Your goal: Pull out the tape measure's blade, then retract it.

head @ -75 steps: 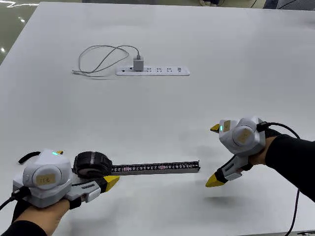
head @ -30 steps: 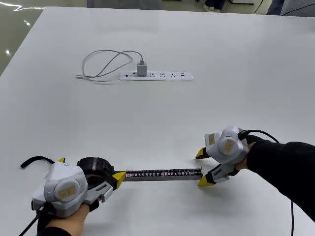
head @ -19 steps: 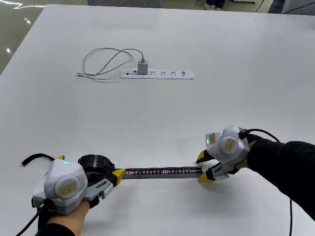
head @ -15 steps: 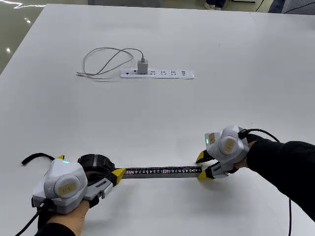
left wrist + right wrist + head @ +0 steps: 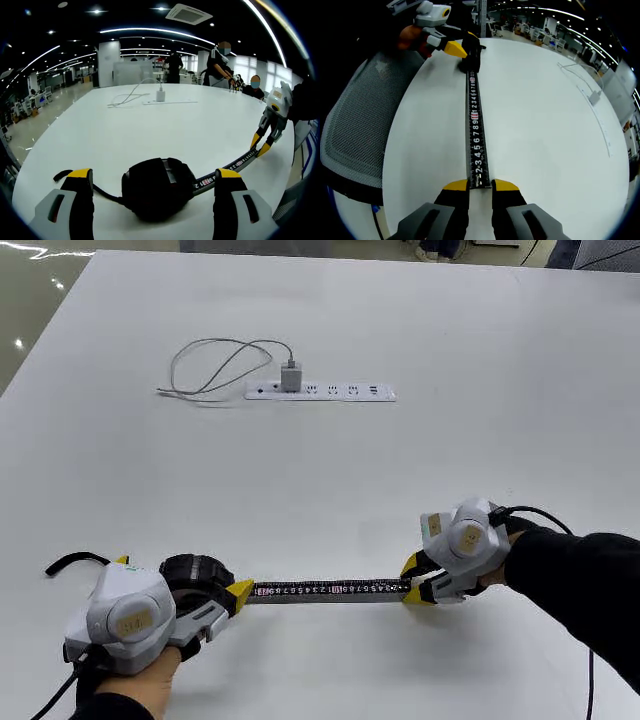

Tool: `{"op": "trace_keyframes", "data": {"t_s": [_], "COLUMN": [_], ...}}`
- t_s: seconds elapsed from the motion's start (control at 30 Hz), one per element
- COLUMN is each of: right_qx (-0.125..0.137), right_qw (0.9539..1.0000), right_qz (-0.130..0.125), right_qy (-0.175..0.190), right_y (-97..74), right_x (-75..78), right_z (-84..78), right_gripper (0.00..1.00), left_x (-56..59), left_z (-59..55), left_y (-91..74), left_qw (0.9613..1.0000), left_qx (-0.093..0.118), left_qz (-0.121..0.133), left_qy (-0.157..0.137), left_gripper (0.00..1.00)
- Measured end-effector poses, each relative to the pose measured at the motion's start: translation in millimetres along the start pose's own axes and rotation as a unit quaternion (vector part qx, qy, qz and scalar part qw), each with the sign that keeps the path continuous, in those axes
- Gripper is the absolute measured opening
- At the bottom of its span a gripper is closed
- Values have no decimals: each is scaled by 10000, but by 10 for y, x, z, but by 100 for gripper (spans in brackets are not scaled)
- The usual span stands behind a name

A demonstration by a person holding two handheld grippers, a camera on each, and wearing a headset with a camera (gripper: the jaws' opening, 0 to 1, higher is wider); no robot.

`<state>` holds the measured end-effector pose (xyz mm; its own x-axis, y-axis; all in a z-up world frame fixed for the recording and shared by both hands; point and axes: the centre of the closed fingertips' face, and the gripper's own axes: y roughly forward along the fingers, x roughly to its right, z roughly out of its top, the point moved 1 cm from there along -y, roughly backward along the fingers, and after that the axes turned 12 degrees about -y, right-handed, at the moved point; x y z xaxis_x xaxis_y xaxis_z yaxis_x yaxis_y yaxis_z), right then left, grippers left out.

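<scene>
A black tape measure case [image 5: 195, 573] lies on the white table [image 5: 330, 480] at the lower left. My left gripper [image 5: 181, 576] stands open around it, a yellow-tipped jaw on each side with gaps showing in the left gripper view [image 5: 154, 175]. The case [image 5: 157, 192] sits between those jaws. Its black blade [image 5: 330, 589] runs rightward along the table. My right gripper [image 5: 410, 582] is shut on the blade's end. In the right gripper view the blade [image 5: 476, 120] ends between the narrow jaws of the right gripper [image 5: 480, 186].
A white power strip [image 5: 320, 391] with a plugged charger [image 5: 291, 375] and a looped grey cable [image 5: 215, 360] lies farther back. The case's black wrist strap [image 5: 70, 562] trails left. People stand beyond the table's far edge in the left gripper view.
My right gripper came down to the blade's end and its jaws closed from wide apart onto it. The left gripper and the case stayed put.
</scene>
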<state>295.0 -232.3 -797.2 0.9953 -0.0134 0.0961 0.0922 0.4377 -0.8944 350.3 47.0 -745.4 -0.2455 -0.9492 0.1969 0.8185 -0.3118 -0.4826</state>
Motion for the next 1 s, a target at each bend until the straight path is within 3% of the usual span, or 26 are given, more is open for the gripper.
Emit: {"op": "trace_keyframes", "data": {"t_s": [0.13, 0.3, 0.5, 0.67, 0.83, 1.0], "right_qx": [-23, -34, -88, -240, -360, -533], "right_qw": [10000, 9999, 9999, 9991, 9980, 9975], "right_qz": [11, -30, -5, 83, 81, 92], "right_qy": [-60, 129, 118, 341, 516, 449], "right_y": [-1, 0, 2, 10, 19, 29], "right_x": [-15, -16, -12, 8, 12, 1], "right_z": [2, 2, 7, 11, 8, 19], "right_gripper": [12, 10, 10, 10, 11, 11], "left_x": [17, 17, 14, 48, 35, 54], "left_z": [9, -5, -6, -39, -89, -72], "left_y": [4, 3, 6, 23, 57, 85], "left_qw": [10000, 9999, 9998, 9997, 9994, 9994], "left_qx": [44, 54, 82, -17, -118, -110], "left_qz": [-63, -92, -107, -160, -51, -40], "left_qy": [-45, -63, -144, -205, -317, -317], "left_gripper": [99, 98, 93, 80, 71, 69]}}
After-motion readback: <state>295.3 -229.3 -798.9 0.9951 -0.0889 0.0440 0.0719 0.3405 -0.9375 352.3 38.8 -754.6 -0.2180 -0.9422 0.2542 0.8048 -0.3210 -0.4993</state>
